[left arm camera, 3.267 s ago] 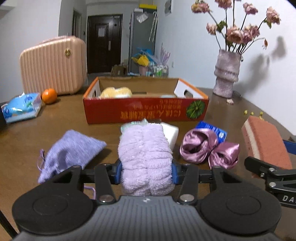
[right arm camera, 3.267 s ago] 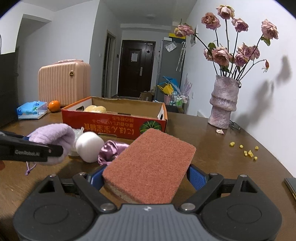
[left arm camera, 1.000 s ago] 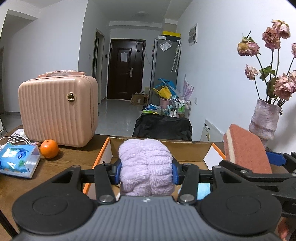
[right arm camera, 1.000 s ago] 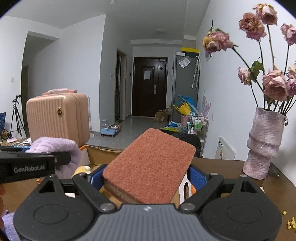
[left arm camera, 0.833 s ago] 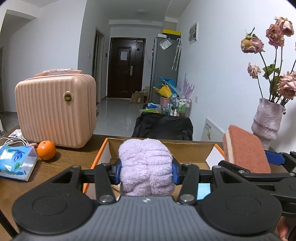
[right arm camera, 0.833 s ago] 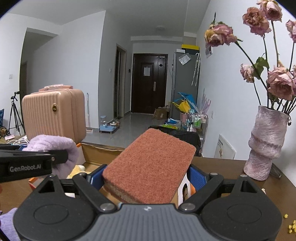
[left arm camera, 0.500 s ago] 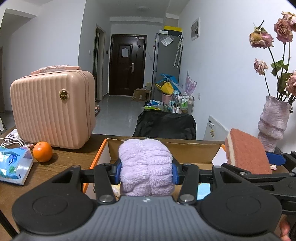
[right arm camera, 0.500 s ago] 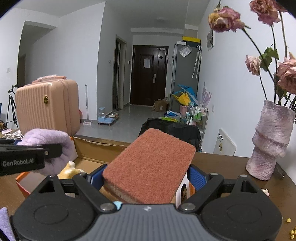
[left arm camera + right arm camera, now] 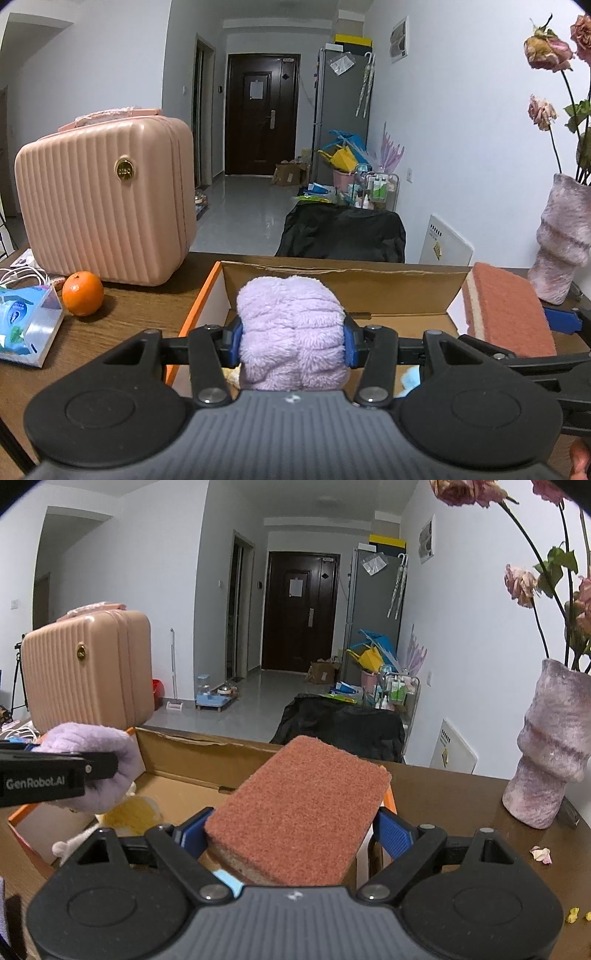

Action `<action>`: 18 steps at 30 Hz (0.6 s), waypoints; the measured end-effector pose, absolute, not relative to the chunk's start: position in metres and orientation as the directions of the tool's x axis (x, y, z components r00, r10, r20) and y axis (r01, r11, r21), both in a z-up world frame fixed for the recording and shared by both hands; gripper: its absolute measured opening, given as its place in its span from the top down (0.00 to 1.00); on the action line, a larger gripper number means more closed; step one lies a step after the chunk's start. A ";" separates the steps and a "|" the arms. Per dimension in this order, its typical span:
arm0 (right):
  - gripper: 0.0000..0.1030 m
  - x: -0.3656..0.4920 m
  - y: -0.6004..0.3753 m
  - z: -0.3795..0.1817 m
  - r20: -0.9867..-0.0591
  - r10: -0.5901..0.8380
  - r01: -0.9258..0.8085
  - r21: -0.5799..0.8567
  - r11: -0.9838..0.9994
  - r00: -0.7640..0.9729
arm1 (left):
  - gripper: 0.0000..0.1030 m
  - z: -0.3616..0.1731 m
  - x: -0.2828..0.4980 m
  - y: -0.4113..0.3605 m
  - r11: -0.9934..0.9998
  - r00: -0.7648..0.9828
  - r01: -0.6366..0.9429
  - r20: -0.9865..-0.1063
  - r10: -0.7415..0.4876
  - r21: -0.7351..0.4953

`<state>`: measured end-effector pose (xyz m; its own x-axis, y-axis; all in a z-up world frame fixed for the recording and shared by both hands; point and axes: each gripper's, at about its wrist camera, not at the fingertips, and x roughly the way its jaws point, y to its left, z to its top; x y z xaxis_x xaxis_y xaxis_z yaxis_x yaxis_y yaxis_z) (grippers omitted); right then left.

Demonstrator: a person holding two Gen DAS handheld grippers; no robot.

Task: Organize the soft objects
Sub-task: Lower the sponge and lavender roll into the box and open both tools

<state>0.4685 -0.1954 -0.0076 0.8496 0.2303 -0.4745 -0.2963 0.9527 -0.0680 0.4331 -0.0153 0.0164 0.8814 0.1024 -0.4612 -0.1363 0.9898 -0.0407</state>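
My left gripper (image 9: 291,341) is shut on a fluffy lilac cloth roll (image 9: 291,328) and holds it above the open cardboard box (image 9: 332,284). My right gripper (image 9: 291,827) is shut on a reddish-brown sponge (image 9: 299,808), held above the right part of the same box (image 9: 192,760). The sponge also shows in the left wrist view (image 9: 506,314), and the lilac roll in the right wrist view (image 9: 92,764). A yellow plush item (image 9: 129,816) lies inside the box.
A pink ribbed suitcase (image 9: 107,199), an orange (image 9: 82,293) and a tissue pack (image 9: 26,321) stand on the brown table left of the box. A purple vase (image 9: 550,746) with dried roses stands at the right. Petals and yellow bits (image 9: 541,854) lie near it.
Both grippers have lifted their objects from the table and carried them forward over the box. In the last second they have crept further in and slightly lower.
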 end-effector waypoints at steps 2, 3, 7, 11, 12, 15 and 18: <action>0.12 0.470 -0.195 -0.010 -0.480 0.227 -0.295 -0.069 0.953 0.847 | 0.53 0.014 0.434 -0.015 0.990 0.879 -0.137 -0.465 0.104 -0.038; 0.11 0.470 -0.195 -0.010 -0.481 0.227 -0.294 -0.067 0.953 0.847 | 0.53 0.014 0.435 -0.015 0.990 0.879 -0.136 -0.465 0.103 -0.038; 0.04 0.474 -0.196 -0.012 -0.493 0.224 -0.286 -0.052 0.957 0.841 | 0.32 0.013 0.434 -0.014 0.990 0.882 -0.137 -0.459 0.107 -0.034; 0.00 0.476 -0.199 -0.012 -0.495 0.211 -0.270 -0.050 0.962 0.843 | 0.10 0.016 0.428 -0.015 0.987 0.897 -0.158 -0.421 0.135 -0.022; 0.00 0.476 -0.199 -0.012 -0.495 0.209 -0.269 -0.052 0.962 0.843 | 0.07 0.017 0.428 -0.015 0.987 0.899 -0.160 -0.417 0.136 -0.022; 0.00 0.475 -0.198 -0.012 -0.495 0.208 -0.271 -0.057 0.961 0.843 | 0.00 0.018 0.427 -0.014 0.985 0.902 -0.173 -0.405 0.147 -0.028; 0.00 0.473 -0.197 -0.012 -0.495 0.206 -0.271 -0.062 0.961 0.844 | 0.00 0.019 0.427 -0.014 0.984 0.901 -0.176 -0.408 0.147 -0.033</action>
<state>0.4734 -0.1974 -0.0120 0.8440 0.2060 -0.4951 -0.2706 0.9607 -0.0616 0.4268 -0.0135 0.0189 0.9009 0.1475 -0.4083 -0.1759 0.9839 -0.0328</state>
